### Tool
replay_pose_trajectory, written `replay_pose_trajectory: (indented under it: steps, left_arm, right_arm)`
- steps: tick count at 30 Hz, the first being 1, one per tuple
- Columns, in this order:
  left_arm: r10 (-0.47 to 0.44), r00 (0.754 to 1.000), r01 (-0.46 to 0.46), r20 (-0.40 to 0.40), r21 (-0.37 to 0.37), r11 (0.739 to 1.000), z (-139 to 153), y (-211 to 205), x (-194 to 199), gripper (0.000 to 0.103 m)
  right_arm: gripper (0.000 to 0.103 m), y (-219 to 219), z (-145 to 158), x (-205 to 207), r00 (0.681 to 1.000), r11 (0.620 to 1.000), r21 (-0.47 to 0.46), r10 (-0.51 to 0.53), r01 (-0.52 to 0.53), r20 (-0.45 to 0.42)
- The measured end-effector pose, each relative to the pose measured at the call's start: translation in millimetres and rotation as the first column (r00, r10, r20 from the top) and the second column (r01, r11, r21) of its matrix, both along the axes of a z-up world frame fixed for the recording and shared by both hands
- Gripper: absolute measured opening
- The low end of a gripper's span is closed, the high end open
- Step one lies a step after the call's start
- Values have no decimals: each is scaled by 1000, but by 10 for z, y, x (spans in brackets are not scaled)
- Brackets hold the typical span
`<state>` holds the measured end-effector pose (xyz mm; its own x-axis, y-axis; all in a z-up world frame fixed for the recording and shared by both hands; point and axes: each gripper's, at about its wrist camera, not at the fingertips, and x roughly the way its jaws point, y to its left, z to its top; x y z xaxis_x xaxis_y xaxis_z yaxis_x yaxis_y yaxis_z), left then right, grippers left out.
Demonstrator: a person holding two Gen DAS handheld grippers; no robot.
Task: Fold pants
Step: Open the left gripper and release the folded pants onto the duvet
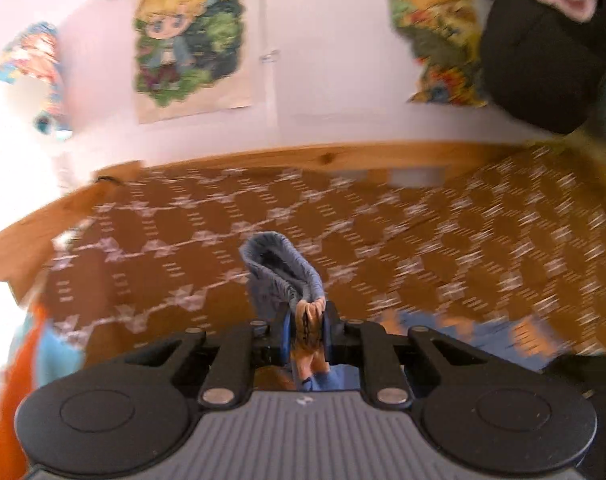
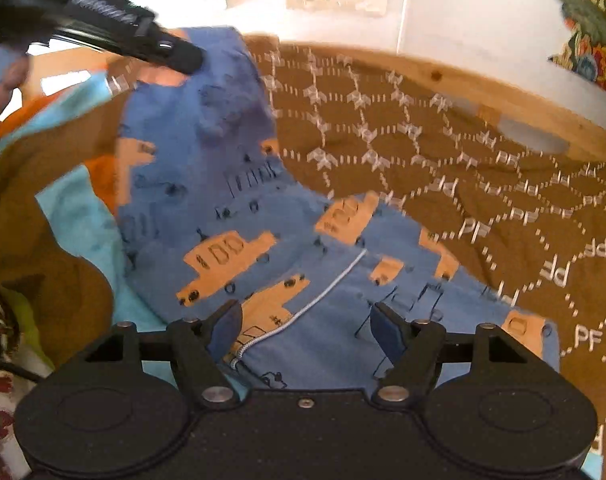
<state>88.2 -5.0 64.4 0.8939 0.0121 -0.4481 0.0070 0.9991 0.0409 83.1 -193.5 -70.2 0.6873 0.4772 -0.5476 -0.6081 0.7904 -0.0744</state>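
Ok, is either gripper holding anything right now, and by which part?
Left gripper is shut on the blue truck-print cotton pants, pinching a leg cuff. Right gripper is open, holding nothing.

Left gripper (image 1: 306,330) jaws clamped tight, fabric pinched between them. Right gripper (image 2: 305,326) jaws spread wide, nothing between the fingers

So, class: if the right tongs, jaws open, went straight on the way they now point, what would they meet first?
Most likely the blue cotton pants with orange truck prints, which lie spread directly ahead of the right tongs, near the thin white drawstring. Depth is unclear, but the brown patterned bedspread lies farther on.
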Motion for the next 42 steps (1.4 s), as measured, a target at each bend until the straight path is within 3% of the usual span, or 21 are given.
replay_pose_trajectory:
  steps: [4,8,12,15,19,21,23,26,28,31,36,39,42]
  left_arm:
    - [-156,988,156,5,-100,983,158,-188,106,17]
    - [-313,950,312,11,-147,939,195,-523,231,17]
    - [-441,897,435,-25,-115,893,-1,-988,352,17]
    - [-504,861,492,-73,-140,860,-216,-1287,428,17]
    - [-548,827,534,-127,-129,835,-525,-1613,510,19]
    - [-575,800,560,-173,-129,818,-701,-1755,568,24]
    - [-584,779,561,-227,-162,812,-860,-1820,612,44]
    - [-620,752,578,-227,-226,784,-941,-1762,537,54]
    - [-616,757,574,-218,-228,786,-917,-1640,470,61]
    - [-579,779,536,-239,-226,814,-895,-1428,392,62]
    - [-502,813,449,-294,-234,863,-860,-1045,317,62]
    - [-470,830,404,-300,-256,878,-900,-944,280,62]
    - [-469,830,399,-303,-265,878,-932,-909,254,62]
  right_arm:
    - [82,-298,128,0,994,996,-17,-88,89,67]
    - [82,-673,196,55,968,971,-65,-221,230,119]
    - [82,-1127,221,103,929,932,-48,-352,359,117]
    - [82,-1442,192,134,896,898,-32,-435,439,91]
    - [82,-1682,140,120,866,867,-28,-494,498,78]
    - [83,-1774,85,144,855,855,-22,-517,518,48]
    - [83,-1810,56,154,848,848,-12,-530,530,24]
    - [83,-1823,54,157,847,847,-1,-532,532,8]
    - [84,-1807,65,160,847,847,2,-532,532,2]
    - [84,-1749,118,196,846,846,28,-532,533,-34]
    - [89,-1563,234,317,846,845,108,-499,523,-190]
    - [96,-1398,209,430,828,843,85,-496,531,-262]
    - [97,-1189,132,486,798,825,-15,-552,566,-243]
